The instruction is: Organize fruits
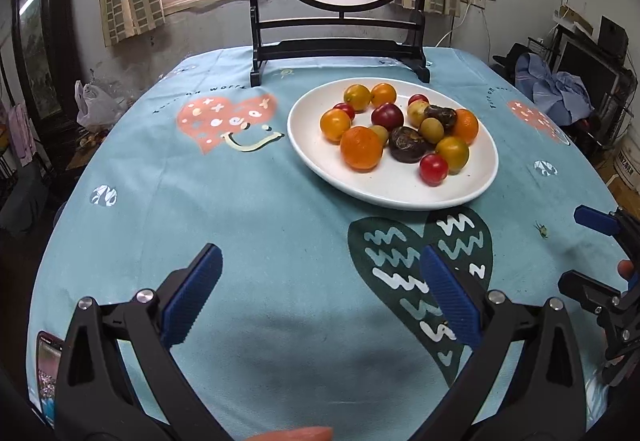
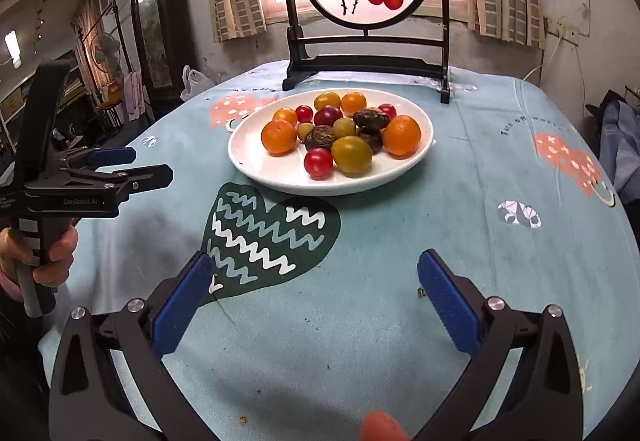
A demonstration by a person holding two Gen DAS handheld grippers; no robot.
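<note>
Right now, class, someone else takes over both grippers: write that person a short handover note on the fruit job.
Left gripper: open, empty, above the tablecloth short of the plate.
Right gripper: open, empty, likewise short of the plate.
All fruit lies mixed on the white plate: oranges, red tomatoes, yellow-green ones, dark wrinkled pieces.
Done: nothing visibly sorted.
Left: all the sorting; no second container in view.

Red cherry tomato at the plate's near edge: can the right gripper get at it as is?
Probably yes. The right gripper is open and empty, and only bare tablecloth lies between it and the red cherry tomato, which sits frontmost on the plate; neighbouring fruit crowds it behind.
</note>
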